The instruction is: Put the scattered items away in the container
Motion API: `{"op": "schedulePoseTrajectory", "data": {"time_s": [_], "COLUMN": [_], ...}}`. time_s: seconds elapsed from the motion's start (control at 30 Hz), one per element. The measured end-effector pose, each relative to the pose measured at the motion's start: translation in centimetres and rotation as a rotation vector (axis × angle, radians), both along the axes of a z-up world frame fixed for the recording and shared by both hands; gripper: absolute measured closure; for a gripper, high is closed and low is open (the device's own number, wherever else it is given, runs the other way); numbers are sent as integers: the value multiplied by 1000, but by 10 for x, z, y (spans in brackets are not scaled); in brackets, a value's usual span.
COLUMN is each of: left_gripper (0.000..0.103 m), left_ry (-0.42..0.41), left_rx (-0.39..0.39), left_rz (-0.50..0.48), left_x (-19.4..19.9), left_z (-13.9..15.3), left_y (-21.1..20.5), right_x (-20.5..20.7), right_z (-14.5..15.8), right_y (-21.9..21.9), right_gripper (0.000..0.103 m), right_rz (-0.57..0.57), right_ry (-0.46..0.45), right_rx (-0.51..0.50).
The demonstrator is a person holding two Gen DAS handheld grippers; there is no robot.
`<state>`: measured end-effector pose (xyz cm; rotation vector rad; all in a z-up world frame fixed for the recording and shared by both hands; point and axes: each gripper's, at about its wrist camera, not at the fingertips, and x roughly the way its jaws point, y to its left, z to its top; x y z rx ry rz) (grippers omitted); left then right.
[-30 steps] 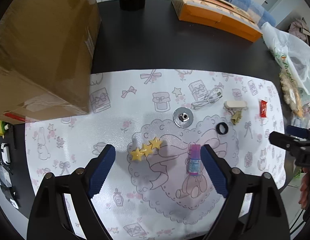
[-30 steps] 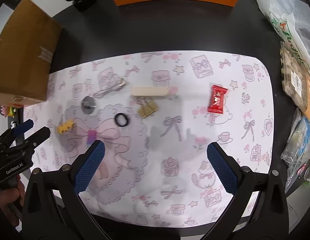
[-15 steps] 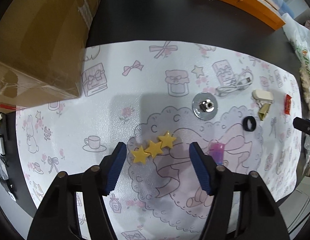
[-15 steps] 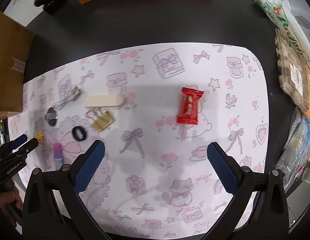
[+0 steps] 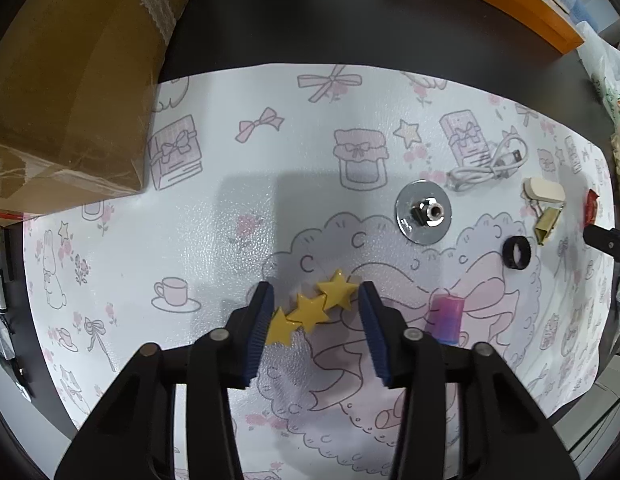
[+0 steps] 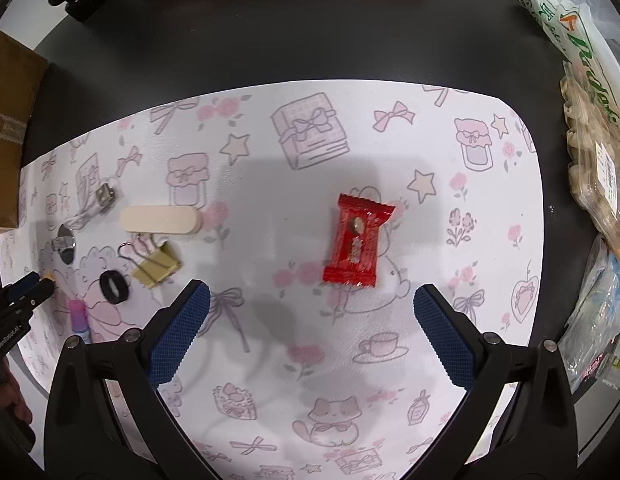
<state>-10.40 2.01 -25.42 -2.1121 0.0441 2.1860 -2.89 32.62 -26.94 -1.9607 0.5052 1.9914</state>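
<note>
Since earlier, the left gripper (image 5: 314, 320) has been narrowed around the star clip (image 5: 312, 310) (long axis slanting across the jaws), not yet clamped; the right gripper (image 6: 310, 328) is held wide open

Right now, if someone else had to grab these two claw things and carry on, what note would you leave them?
Left gripper: partly closed around the yellow star clip, not clearly clamped yet.
Right gripper: open, empty, hovering near the red candy.
On the mat: purple tube, black ring, metal disc, white cable, beige bar, gold binder clip.
Cardboard box at far left, probably the container.
Done: nothing visibly stowed.
Left: grip the stars, then move every item into the box.
</note>
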Motion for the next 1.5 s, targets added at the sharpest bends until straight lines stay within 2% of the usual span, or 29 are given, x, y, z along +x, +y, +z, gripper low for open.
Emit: {"op": "schedulePoseTrajectory", "data": {"time_s": [0.2,0.33,0.43,0.5,0.57,0.63,0.9,1.27,1.47,1.5], "left_gripper": [63,73,76,77,80,83,84,101,103,103], "left_ry": [10,8,8,8,10,10,7,31,60,64], "left_rx": [-11,-7,-14,-18,-18,-18,-8,4,11,12], "left_rz": [-4,-8,-6,1,2,0,16,17,4,3], "left_x": [4,6,8,5,4,6,12,10,6,2], "left_z": [-2,-3,-3,-1,0,0,0,23,48,44], "left_y": [-3,-5,-8,-6,-6,-8,-22,-36,-32,-24], "right_x": [-3,-8,-11,-14,-15,-16,-15,-14,-15,-15], "right_z": [-7,-11,-11,-8,-6,-4,-2,15,25,26], "right_y": [10,13,14,14,15,17,28,22,18,17], "right_gripper": [10,26,30,43,69,79,84,85,85,85], "right_rz": [0,12,21,37,55,66,52,42,42,42], "right_ry": [6,5,13,21,27,21,25,41,53,55], "right_rx": [-16,-30,-19,-6,14,30,-9,-25,-28,-28]}}
